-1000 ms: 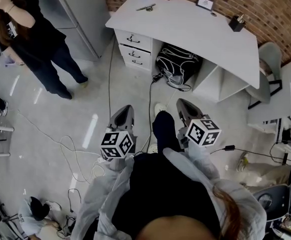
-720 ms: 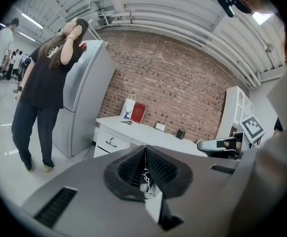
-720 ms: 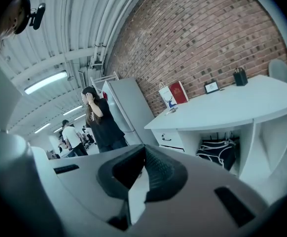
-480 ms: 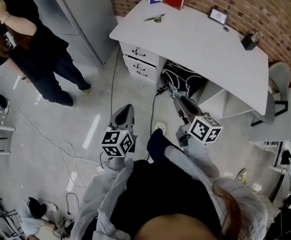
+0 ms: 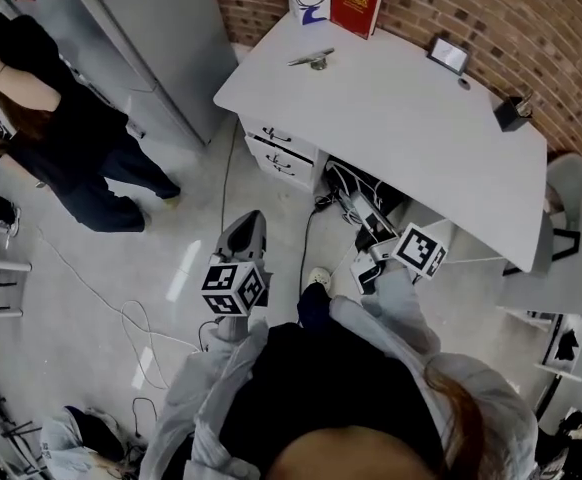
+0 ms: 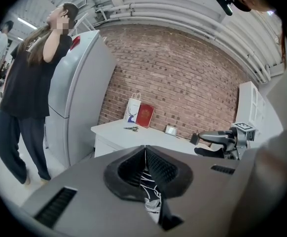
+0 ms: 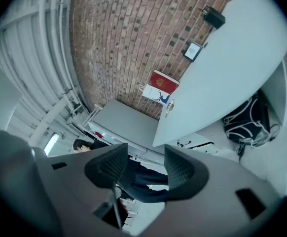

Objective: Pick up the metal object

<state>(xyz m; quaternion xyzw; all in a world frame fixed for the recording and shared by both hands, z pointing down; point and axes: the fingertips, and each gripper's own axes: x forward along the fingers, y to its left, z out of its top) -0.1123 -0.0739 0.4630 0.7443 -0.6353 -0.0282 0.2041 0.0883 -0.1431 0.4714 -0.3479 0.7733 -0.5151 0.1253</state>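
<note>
The small metal object [image 5: 311, 60] lies near the far left end of the white table [image 5: 411, 128], in front of a white bag and a red book. It also shows as a speck in the left gripper view [image 6: 131, 128] and at the table's edge in the right gripper view [image 7: 170, 106]. My left gripper [image 5: 246, 228] hangs over the floor, well short of the table, jaws shut and empty [image 6: 144, 152]. My right gripper [image 5: 369, 230] is raised near the table's front edge, far from the object. Its jaws are opening, with nothing between them [image 7: 146, 164].
A person in black [image 5: 51, 138] stands at the left beside a grey fridge [image 5: 151, 38]. Drawers [image 5: 281, 153] and a black backpack [image 5: 356, 190] sit under the table. Cables [image 5: 151, 328] trail over the floor. A small frame [image 5: 448, 55] and a black item [image 5: 511, 113] are on the table; a chair [image 5: 569, 183] stands right.
The view has moved closer to the table. My right gripper has risen and swung forward toward the table's edge, and its jaws have gone from shut to wide. The left gripper has hardly moved.
</note>
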